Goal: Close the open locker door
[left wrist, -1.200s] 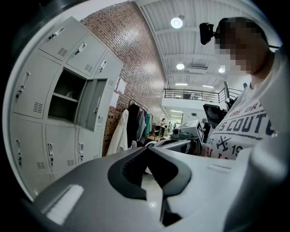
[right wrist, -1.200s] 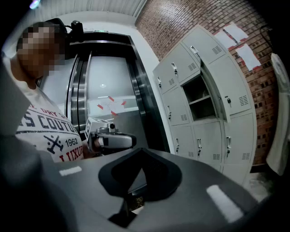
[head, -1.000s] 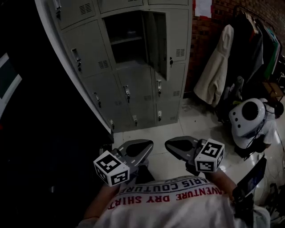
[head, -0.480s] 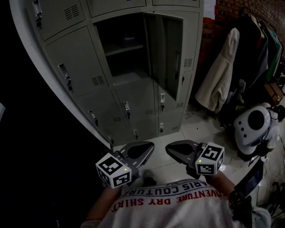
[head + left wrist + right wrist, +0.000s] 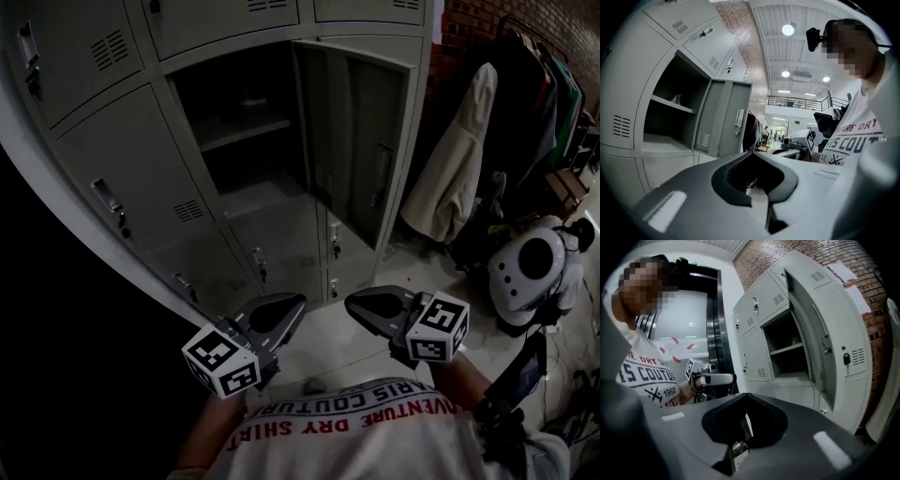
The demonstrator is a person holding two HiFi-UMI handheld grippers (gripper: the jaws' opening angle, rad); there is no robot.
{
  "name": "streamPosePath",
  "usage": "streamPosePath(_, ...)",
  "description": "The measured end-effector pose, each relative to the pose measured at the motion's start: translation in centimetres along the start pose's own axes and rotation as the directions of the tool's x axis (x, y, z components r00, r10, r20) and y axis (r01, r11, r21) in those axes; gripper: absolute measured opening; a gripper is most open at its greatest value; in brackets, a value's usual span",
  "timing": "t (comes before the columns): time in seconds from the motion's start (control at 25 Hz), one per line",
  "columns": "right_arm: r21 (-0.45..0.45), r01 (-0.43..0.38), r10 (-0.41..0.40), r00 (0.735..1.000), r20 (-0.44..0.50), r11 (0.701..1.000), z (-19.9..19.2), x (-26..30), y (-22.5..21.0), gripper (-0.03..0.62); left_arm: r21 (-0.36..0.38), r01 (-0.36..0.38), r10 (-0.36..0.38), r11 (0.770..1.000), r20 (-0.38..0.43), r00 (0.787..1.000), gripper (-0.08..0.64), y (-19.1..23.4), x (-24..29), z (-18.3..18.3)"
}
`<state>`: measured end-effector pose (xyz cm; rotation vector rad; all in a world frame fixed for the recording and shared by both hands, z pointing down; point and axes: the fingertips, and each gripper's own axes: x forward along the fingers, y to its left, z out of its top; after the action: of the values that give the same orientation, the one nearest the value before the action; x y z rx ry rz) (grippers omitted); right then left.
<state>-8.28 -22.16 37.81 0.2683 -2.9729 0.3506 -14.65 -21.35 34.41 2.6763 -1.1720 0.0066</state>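
A bank of grey lockers [image 5: 122, 159] stands ahead. One compartment [image 5: 244, 122] is open, with a shelf inside. Its door [image 5: 361, 141] is swung out to the right, edge toward me. The door also shows in the left gripper view [image 5: 724, 117] and the right gripper view [image 5: 806, 333]. My left gripper [image 5: 286, 305] and right gripper [image 5: 361, 305] hang side by side low in front of my chest. Both sit well short of the door. Each has its jaws together with nothing between them, as the left gripper [image 5: 757, 187] and right gripper [image 5: 740, 427] views show.
Coats [image 5: 459, 150] hang on a rack to the right of the lockers, before a brick wall [image 5: 469, 19]. A white rounded machine [image 5: 530, 267] sits on the tiled floor [image 5: 319, 342] at right. The left side is dark.
The lockers have grown larger and shifted left in the head view, so I have come closer to them. Both grippers have kept their pose before my chest.
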Motion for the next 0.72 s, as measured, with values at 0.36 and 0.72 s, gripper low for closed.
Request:
streamPosePath(0.36,-0.082,0.320,-0.315,0.947,0.070,0.944,4.8,-5.2,-10.8,-0.002,-0.008,-0.021,0.021,1.000,0.003,1.000,0.005,3.5,-0.6,0.7)
streamPosePath(0.72,-0.145,0.538,-0.507,0.837,0.206,0.830,12.9,-7.7,-19.1,-0.002,-0.033,-0.004,0.004,0.999,-0.014,1.000,0.005,5.2,-0.6,-0.4)
